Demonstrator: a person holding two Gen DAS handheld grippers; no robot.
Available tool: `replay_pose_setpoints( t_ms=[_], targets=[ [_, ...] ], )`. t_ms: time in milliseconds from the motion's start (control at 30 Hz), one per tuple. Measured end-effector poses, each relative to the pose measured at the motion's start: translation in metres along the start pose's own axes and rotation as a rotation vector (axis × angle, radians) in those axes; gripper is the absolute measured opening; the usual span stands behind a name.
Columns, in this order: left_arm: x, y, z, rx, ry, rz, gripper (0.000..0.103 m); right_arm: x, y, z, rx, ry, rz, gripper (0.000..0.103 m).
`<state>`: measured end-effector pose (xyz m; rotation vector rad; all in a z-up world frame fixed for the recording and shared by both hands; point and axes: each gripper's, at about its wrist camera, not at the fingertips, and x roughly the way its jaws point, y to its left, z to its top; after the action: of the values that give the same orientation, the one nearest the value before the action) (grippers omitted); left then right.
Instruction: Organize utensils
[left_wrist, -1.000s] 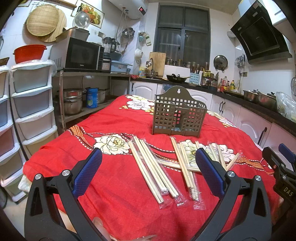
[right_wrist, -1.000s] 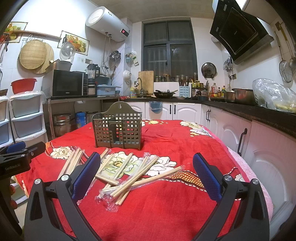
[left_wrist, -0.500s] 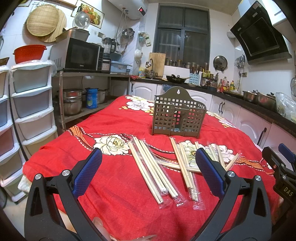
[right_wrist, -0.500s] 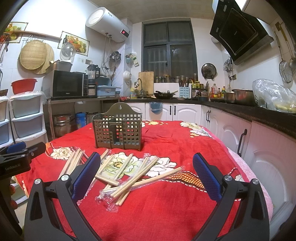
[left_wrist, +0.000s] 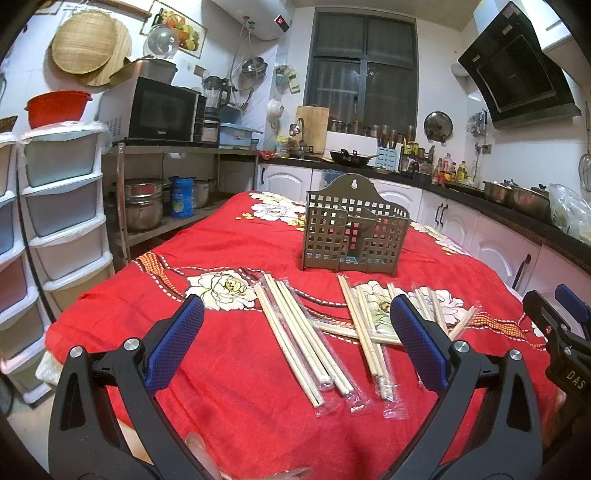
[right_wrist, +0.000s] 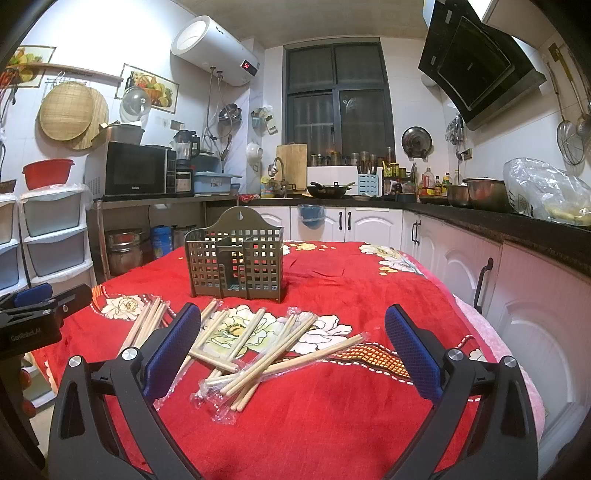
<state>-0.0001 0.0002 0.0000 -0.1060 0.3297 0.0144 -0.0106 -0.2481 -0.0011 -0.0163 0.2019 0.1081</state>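
Just in front of the perforated utensil caddy (left_wrist: 354, 236), on the near side of it, wrapped pairs of chopsticks (left_wrist: 299, 334) are lying loose across the red flowered cloth (left_wrist: 229, 240) that is covering the tabletop. One neat bundle is pointing straight back toward the caddy, while the others (right_wrist: 258, 354) are crossing one another in a scattered heap, so none is sitting in a compartment yet. The caddy is standing upright and appears empty, its open top ready to take them. The left hand-held gripper (left_wrist: 295, 347) is hovering short of the neat bundle with its blue pads (left_wrist: 173, 343) spread wide apart and nothing between them. The right hand-held gripper (right_wrist: 291, 354) is likewise hanging spread over the crossed heap, gripping nothing. Both seem to be lining up for a first pick, each facing the pile nearest its own side of the caddy.
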Motion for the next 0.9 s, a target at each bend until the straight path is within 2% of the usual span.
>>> replay_pose_setpoints(
  t_ms=[400, 633, 900],
  targets=[
    [0.000, 0.000, 0.001, -0.004, 0.007, -0.003, 0.093, 0.001, -0.002, -0.002, -0.004, 0.002, 0.004, 0.097],
    [0.005, 0.008, 0.007, -0.034, 0.009, -0.008, 0.093, 0.012, 0.004, 0.012, -0.035, 0.025, 0.020, 0.097],
    [0.019, 0.028, 0.011, -0.076, 0.034, -0.006, 0.093, 0.036, 0.017, 0.020, -0.074, 0.099, 0.103, 0.097]
  ],
)
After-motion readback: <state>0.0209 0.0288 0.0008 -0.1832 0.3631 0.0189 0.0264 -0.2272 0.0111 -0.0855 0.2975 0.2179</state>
